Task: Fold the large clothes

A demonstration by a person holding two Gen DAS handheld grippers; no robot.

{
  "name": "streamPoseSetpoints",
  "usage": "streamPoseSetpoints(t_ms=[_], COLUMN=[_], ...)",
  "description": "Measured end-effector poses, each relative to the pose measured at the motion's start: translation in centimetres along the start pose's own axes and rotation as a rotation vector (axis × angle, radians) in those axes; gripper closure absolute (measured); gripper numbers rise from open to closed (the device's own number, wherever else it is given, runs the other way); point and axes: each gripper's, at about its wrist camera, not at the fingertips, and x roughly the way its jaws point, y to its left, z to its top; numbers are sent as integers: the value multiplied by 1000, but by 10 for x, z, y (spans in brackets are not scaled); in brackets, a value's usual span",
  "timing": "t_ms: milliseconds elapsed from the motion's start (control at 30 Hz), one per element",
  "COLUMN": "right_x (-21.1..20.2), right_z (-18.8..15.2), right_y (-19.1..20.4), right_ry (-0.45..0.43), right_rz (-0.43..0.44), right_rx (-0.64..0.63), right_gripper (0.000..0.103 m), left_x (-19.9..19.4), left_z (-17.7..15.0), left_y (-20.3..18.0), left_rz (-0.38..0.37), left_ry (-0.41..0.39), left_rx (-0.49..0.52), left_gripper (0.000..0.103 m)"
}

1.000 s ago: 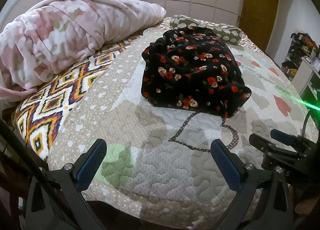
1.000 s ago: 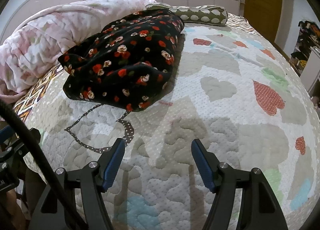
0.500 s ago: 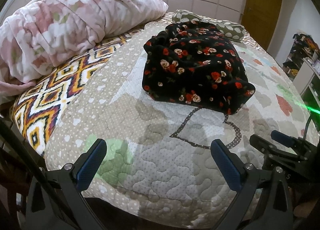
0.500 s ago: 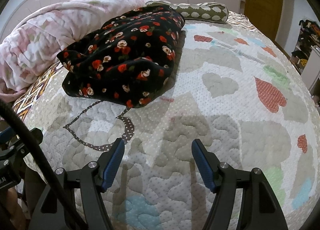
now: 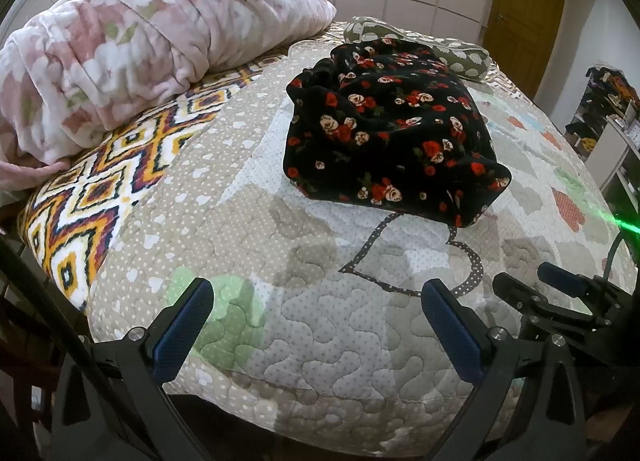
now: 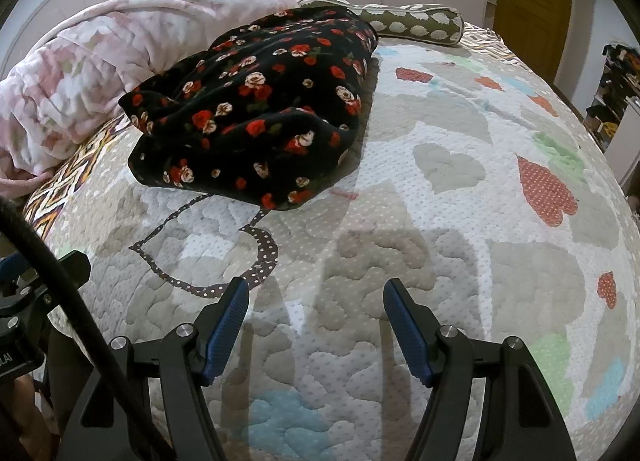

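The black floral garment (image 5: pixel 392 133) lay bunched in a loose heap on the heart-patterned quilt (image 5: pixel 320 333), its near edge covering the top of the dotted heart outline (image 5: pixel 412 265) stitched there. The left gripper (image 5: pixel 318 323) hovered over the quilt short of the garment, its 2 fingers spread wide with nothing between them. The right gripper (image 6: pixel 316 321) hovered likewise, jaws parted and empty. Beyond the garment lay a pink blanket (image 5: pixel 132 49) and an olive bolster (image 6: pixel 404 23).
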Motion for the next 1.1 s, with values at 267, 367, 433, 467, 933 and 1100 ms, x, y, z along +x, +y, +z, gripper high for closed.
streamPoseSetpoints(t_ms=[267,367,433,467,933,1100], right_x=[1,2,2,2,5,6], right_z=[-1,-1,-1,-1,-3,-4], right_y=[3,4,4,4,8,10], right_ry=[6,9,9,9,15,17], right_rz=[3,3,4,3,6,8], right_rx=[-7,-7,-7,-7,-12,-25], right_gripper=[28,28,28,28,28,28], left_x=[3,3,3,3,9,10], left_z=[-2,-1,-1,-1,-2,-3], left_y=[0,1,1,1,2,2], left_rz=[2,-1,1,0,-5,-7], left_ry=[9,9,9,10,33,39], left_rx=[-4,-2,-2,-1,-6,-7], left_gripper=[0,0,0,0,0,0])
